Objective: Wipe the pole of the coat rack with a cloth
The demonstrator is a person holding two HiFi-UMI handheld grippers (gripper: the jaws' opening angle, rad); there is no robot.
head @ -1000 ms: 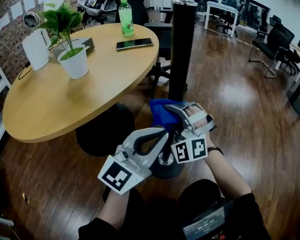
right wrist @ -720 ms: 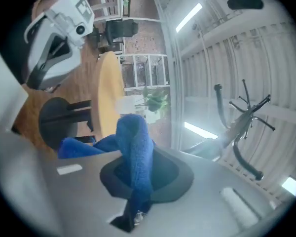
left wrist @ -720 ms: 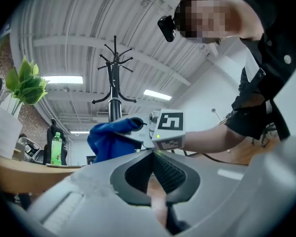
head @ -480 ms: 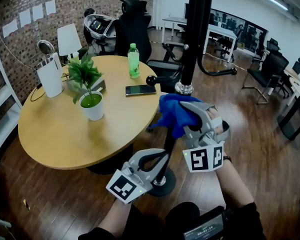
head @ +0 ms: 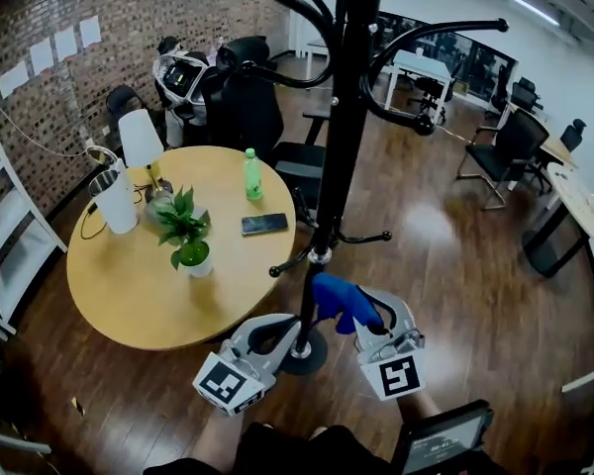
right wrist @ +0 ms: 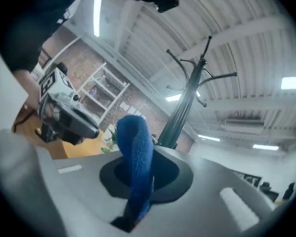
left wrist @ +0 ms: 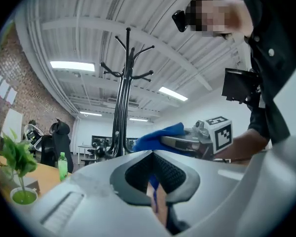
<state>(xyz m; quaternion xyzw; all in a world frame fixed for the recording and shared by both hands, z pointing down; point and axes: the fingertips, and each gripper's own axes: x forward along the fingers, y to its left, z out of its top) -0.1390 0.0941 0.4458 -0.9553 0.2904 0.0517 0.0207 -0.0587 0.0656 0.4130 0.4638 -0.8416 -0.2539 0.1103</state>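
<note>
Wiping step in hand: right gripper (head: 368, 323) clamped on blue cloth (head: 342, 303), bunched low just beside coat rack pole (head: 342, 137); actual contact unclear. Left gripper (head: 277, 332) jaws together, nothing held, near pole foot. Next: press cloth onto pole, slide along shaft.

I'm seeing a bright blue cloth (head: 342, 305), black coat rack pole (head: 346, 137), tan wood tabletop (head: 139, 295), green bottle (head: 251, 176) and reddish brick wall (head: 129, 28) here.
</note>
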